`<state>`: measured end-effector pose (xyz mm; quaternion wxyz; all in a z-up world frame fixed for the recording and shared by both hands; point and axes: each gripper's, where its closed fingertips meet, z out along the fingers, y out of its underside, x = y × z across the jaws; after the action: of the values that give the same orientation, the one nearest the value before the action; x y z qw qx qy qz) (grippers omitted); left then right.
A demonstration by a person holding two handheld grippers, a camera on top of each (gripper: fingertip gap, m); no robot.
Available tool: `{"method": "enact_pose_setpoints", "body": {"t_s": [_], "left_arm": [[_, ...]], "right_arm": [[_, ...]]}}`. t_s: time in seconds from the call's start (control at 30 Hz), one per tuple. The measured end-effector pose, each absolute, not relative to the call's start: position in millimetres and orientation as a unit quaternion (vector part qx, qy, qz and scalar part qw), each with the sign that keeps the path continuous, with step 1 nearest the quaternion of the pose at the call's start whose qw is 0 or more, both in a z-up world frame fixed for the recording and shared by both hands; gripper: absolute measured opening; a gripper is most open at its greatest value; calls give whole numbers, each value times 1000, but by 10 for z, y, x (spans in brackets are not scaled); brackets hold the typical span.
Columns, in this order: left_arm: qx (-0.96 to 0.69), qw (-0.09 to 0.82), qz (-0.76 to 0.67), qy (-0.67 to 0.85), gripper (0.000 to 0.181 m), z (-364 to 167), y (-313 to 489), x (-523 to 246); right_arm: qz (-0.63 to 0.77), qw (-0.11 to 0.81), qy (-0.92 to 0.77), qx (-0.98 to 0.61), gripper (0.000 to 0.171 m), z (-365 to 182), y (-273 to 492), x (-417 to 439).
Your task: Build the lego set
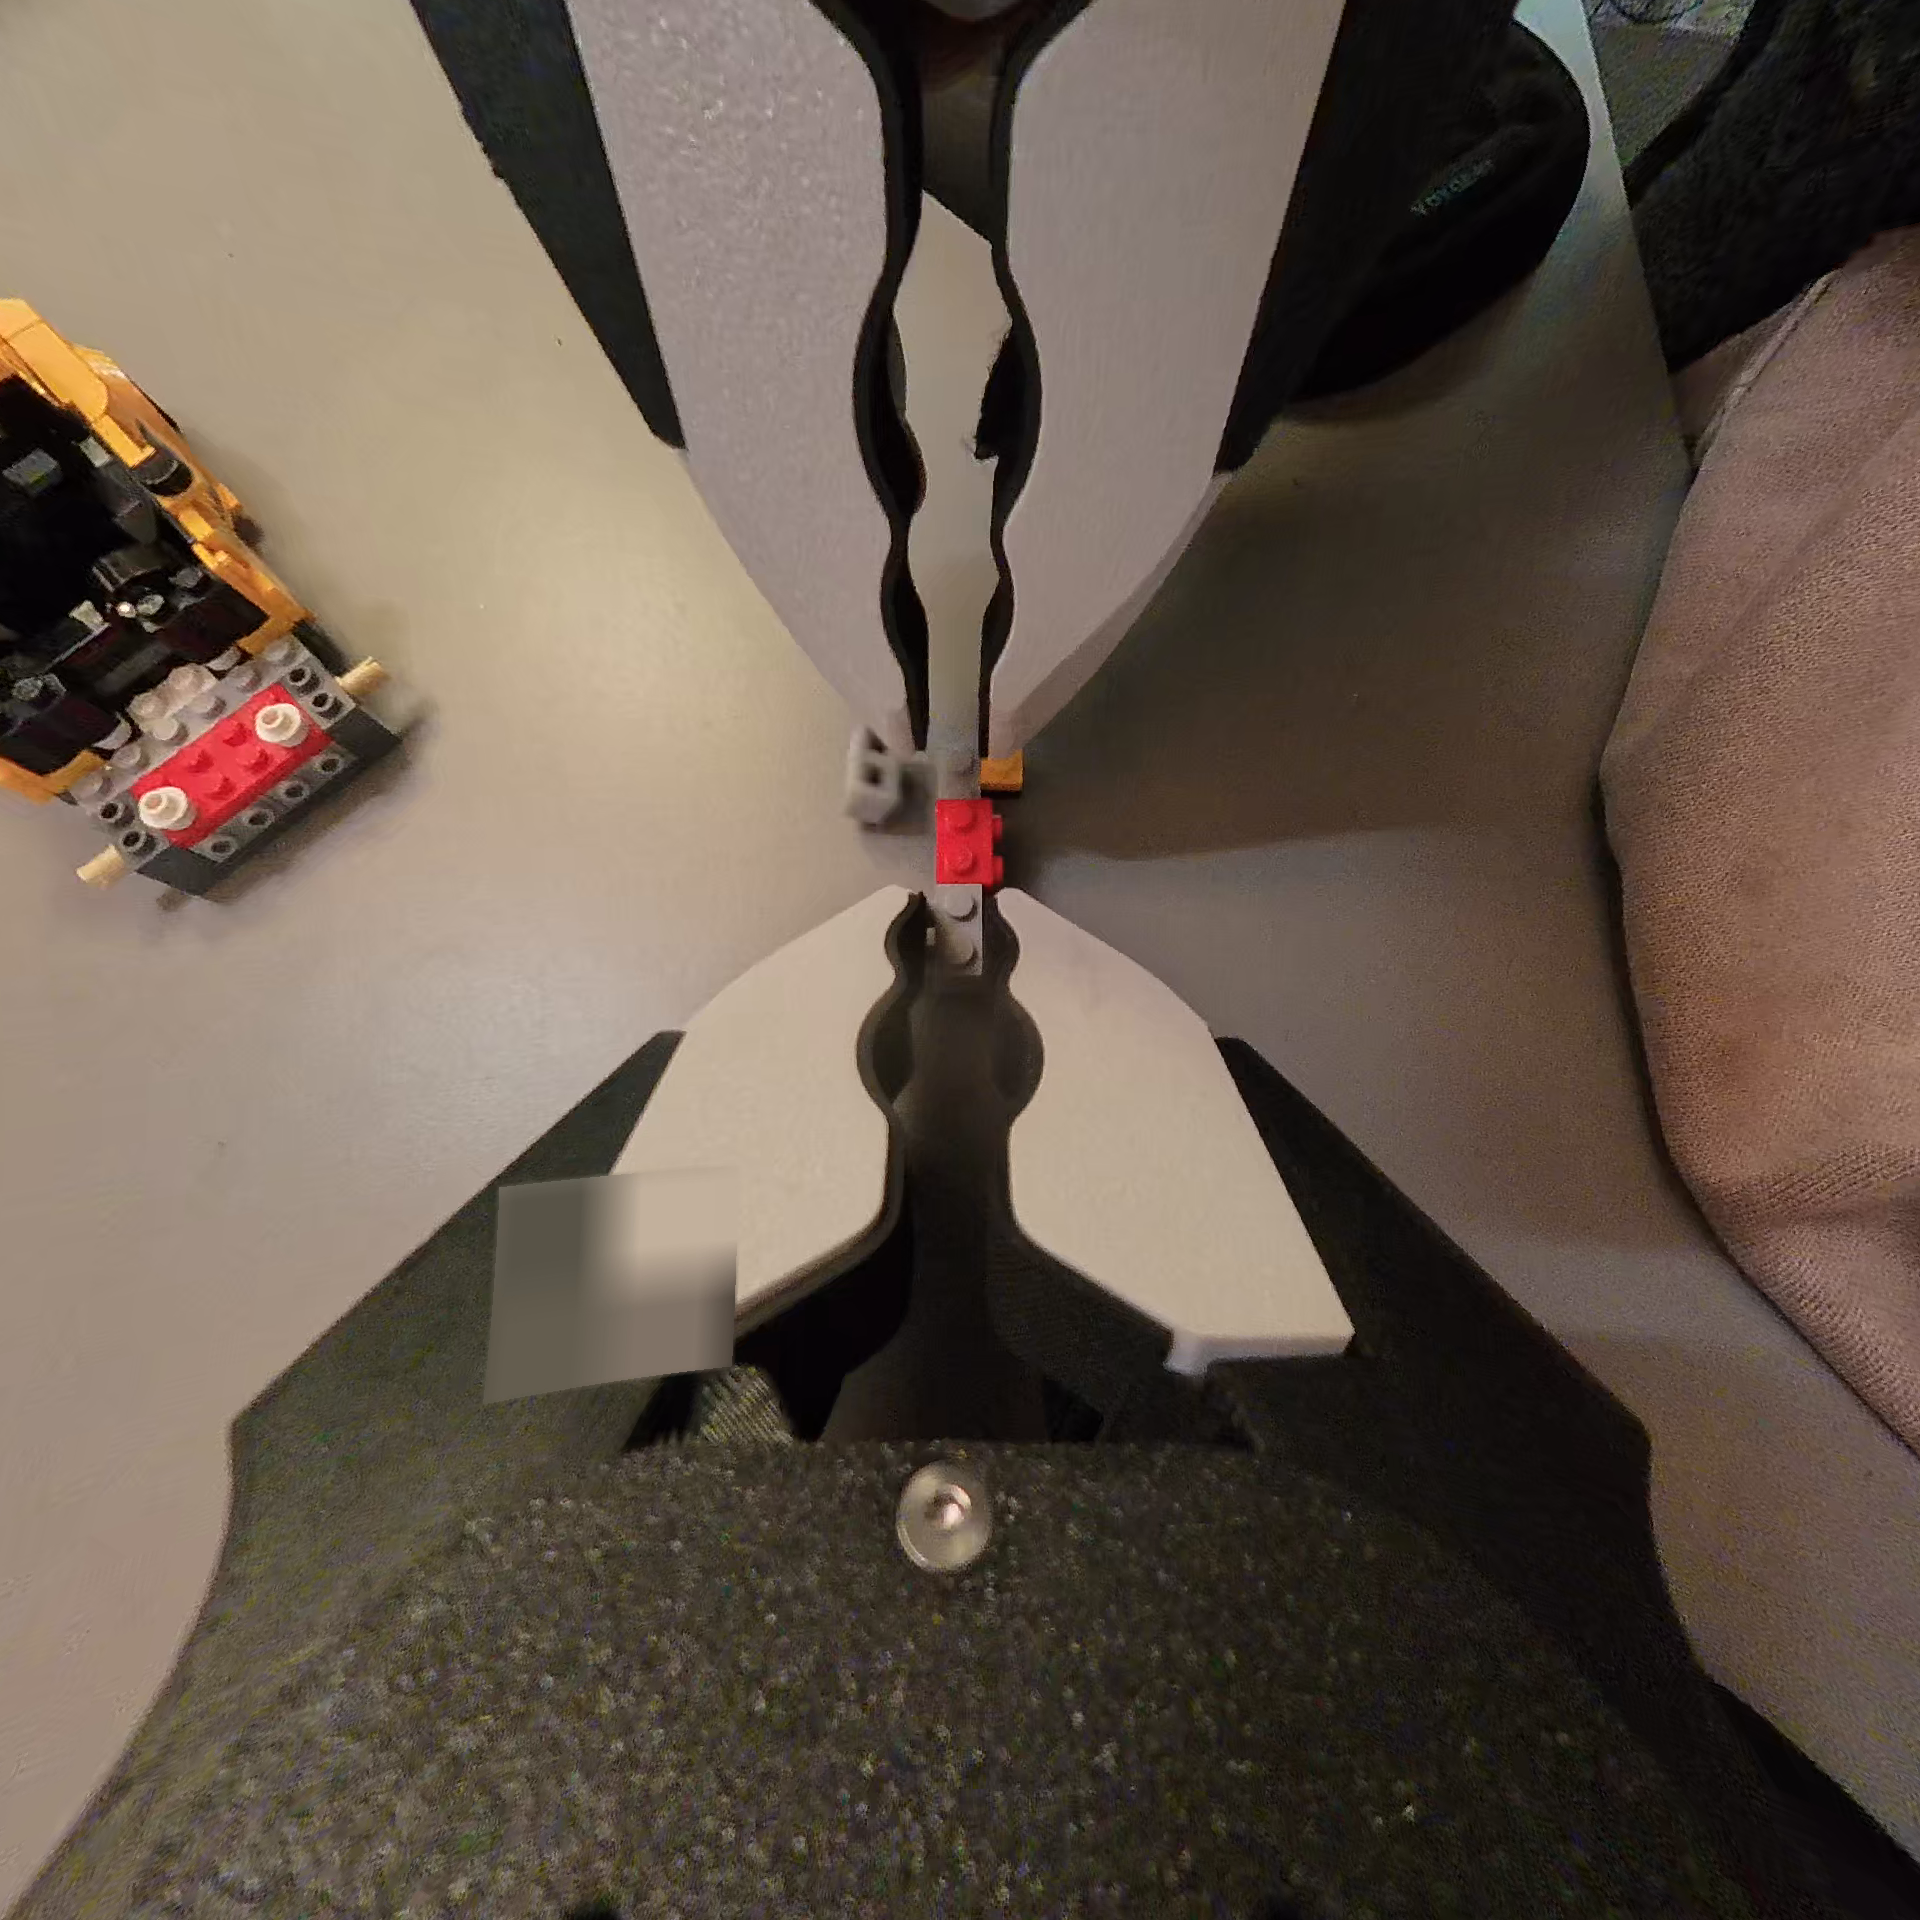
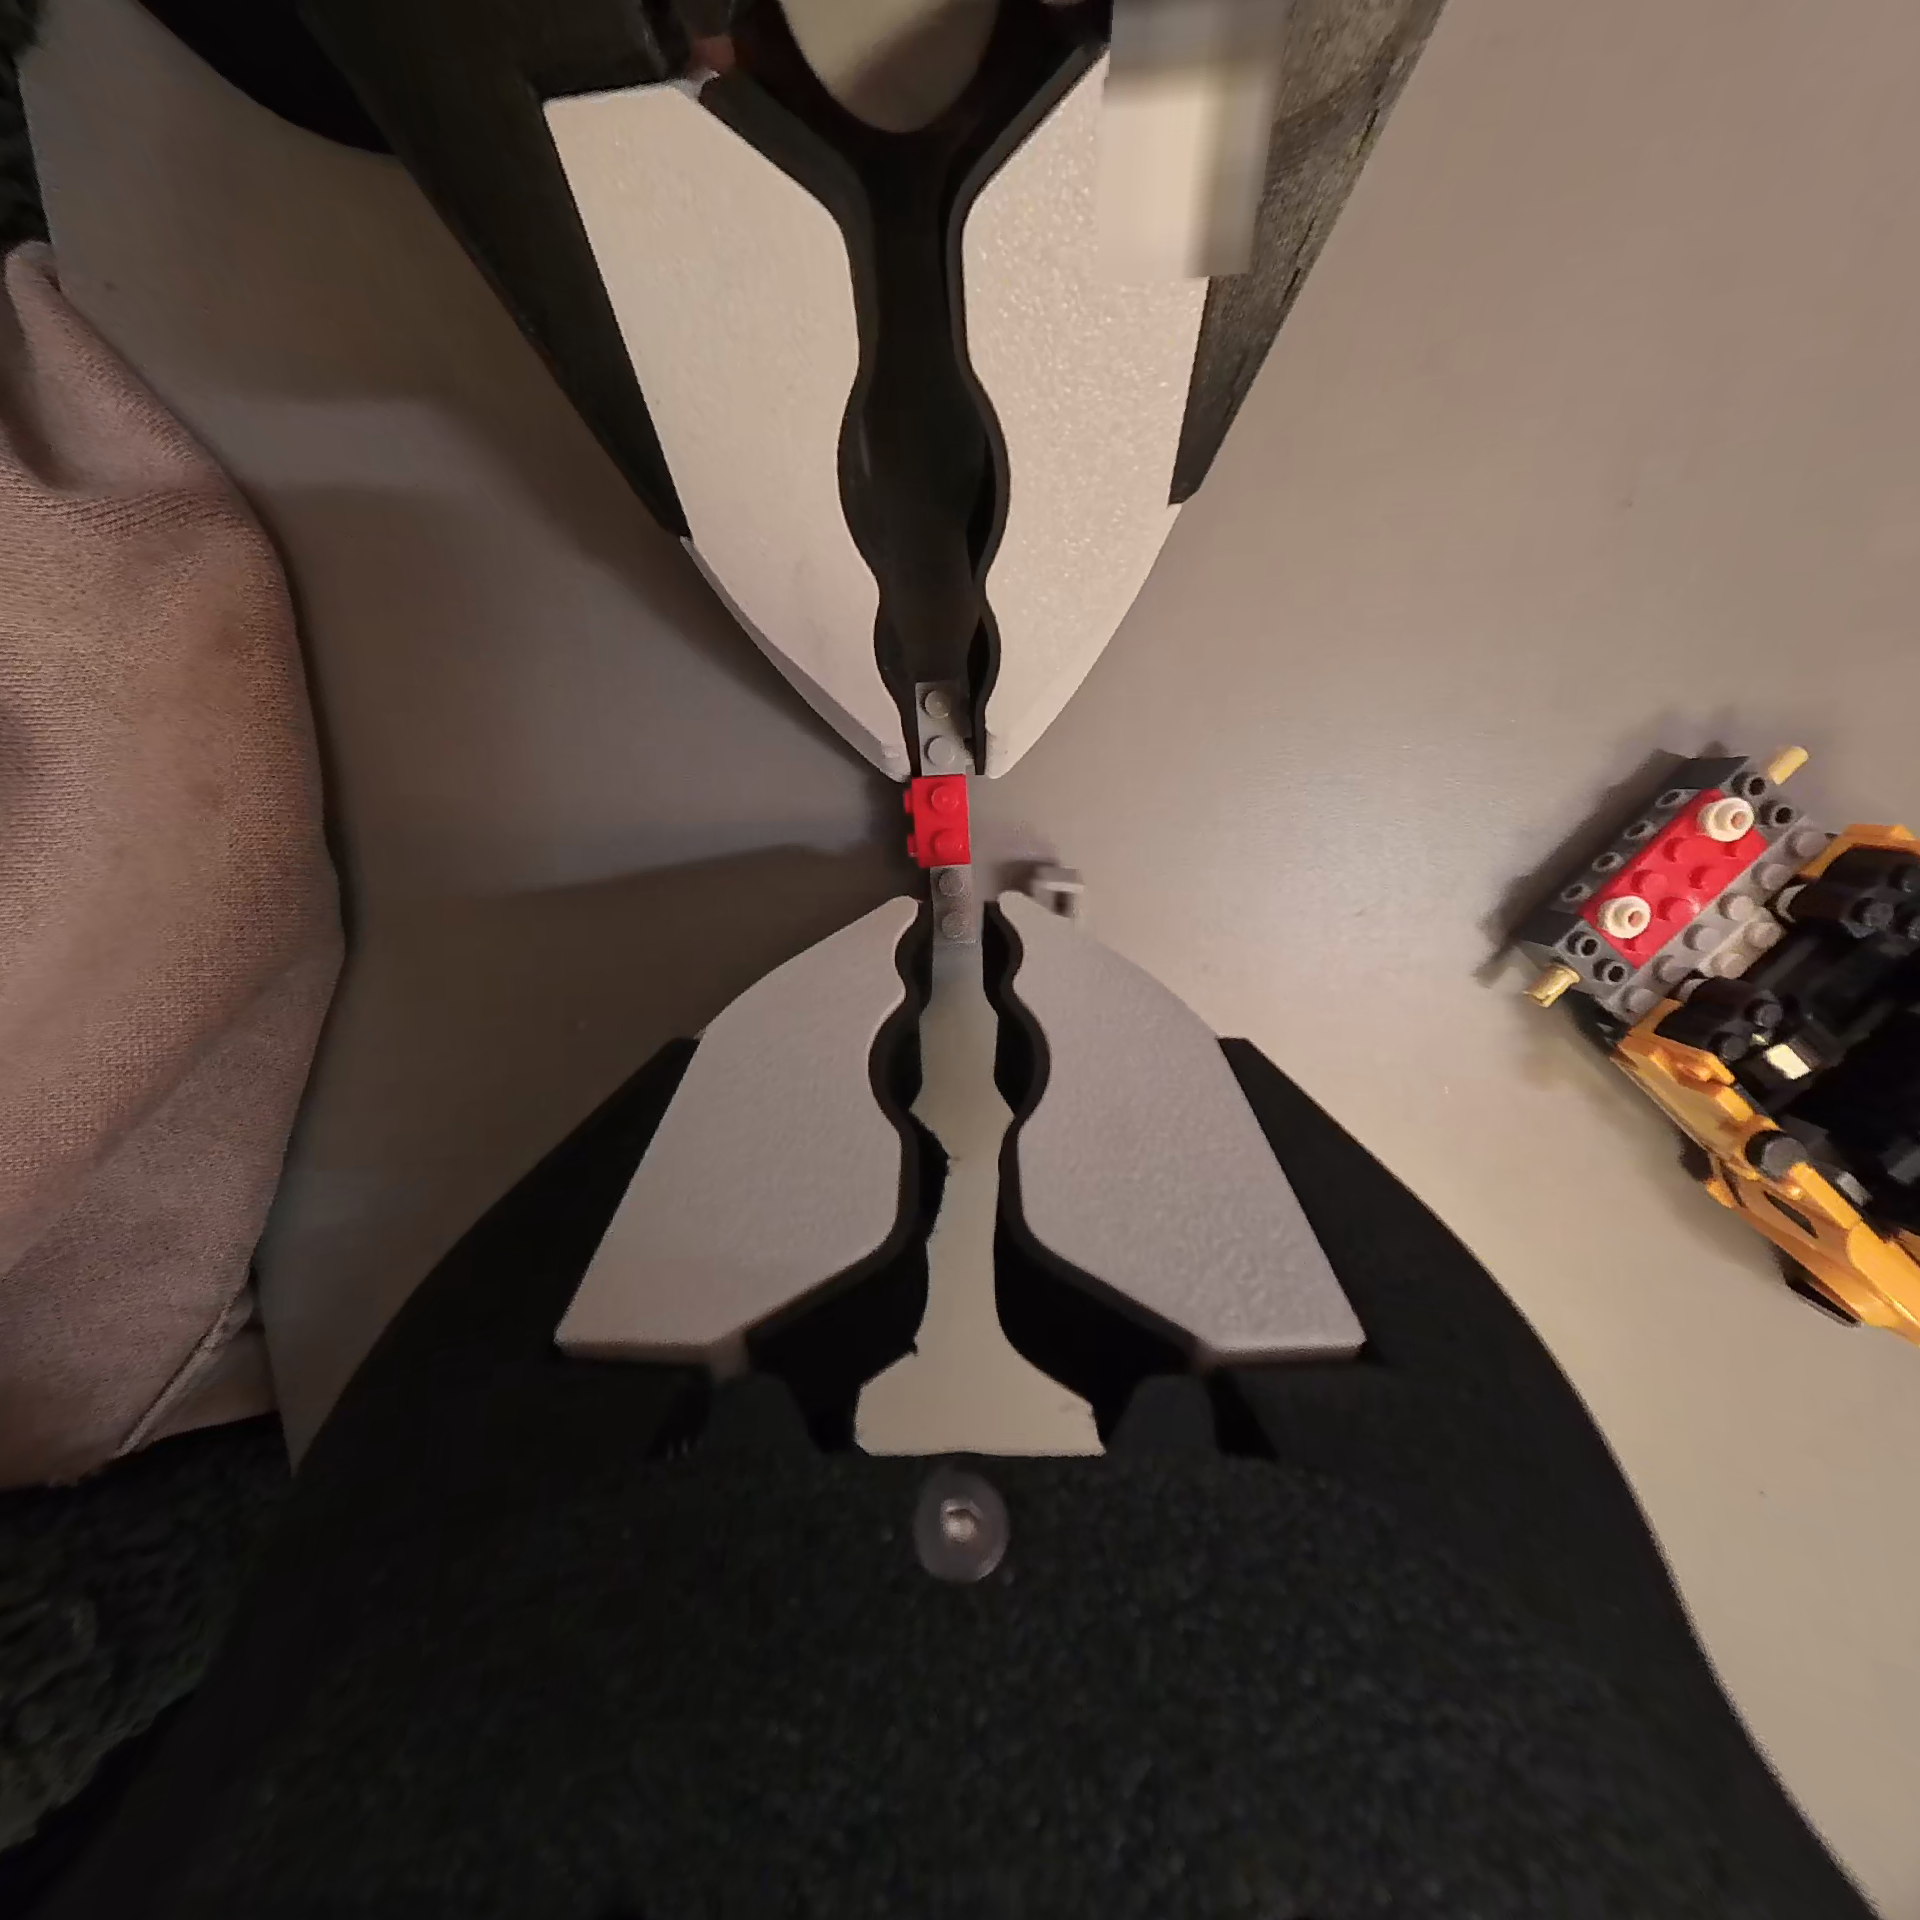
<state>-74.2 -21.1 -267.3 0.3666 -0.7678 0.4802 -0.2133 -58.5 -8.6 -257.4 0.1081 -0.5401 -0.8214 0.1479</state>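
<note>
While the yellow and black car (image 1: 114,582) sits well apart on the table (image 1: 520,1039), partly built with a red plate (image 1: 223,764) and 2 white round studs exposed on its grey rear chassis, the work in hand is a small sub-assembly held between both tools. Judged from this, the body is well along; the rear deck is not yet covered, and loose parts remain. Sub-assembly: a thin grey plate (image 1: 961,925) with a small red brick (image 1: 966,842) seated on its middle. The left gripper (image 1: 956,914) is closed to a narrow gap, clamped on the near end of the grey plate, studs showing between its tips. The right gripper (image 2: 951,920), facing it tip to tip, is likewise nearly closed and pinches the opposite end of the same plate. So both tools grasp 1 piece, red brick between them, low over the table; whether it touches the surface I cannot tell. A loose grey bracket piece (image 1: 878,779) lies just beside the right tool's tips, and a small orange piece (image 1: 1003,771) peeks out on the other side. A beige cushion (image 1: 1787,831) lies past the table edge. Likely left: finish this strip, then fix it to the car.
</note>
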Motion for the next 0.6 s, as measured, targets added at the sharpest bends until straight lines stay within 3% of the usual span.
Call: {"method": "enact_pose_setpoints", "body": {"t_s": [0.37,0.47,0.6], "left_arm": [[-768,362,-226,478,10,-2661,-240,-749],[-765,365,-253,466,21,-2599,-254,-757],[-766,373,-271,447,21,-2541,-223,-797]], "right_arm": [[166,127,-797,-566,14,-2549,238,-657],[177,122,-794,-569,18,-2617,262,-679],[144,143,-812,-547,15,-2736,314,-702]]}}
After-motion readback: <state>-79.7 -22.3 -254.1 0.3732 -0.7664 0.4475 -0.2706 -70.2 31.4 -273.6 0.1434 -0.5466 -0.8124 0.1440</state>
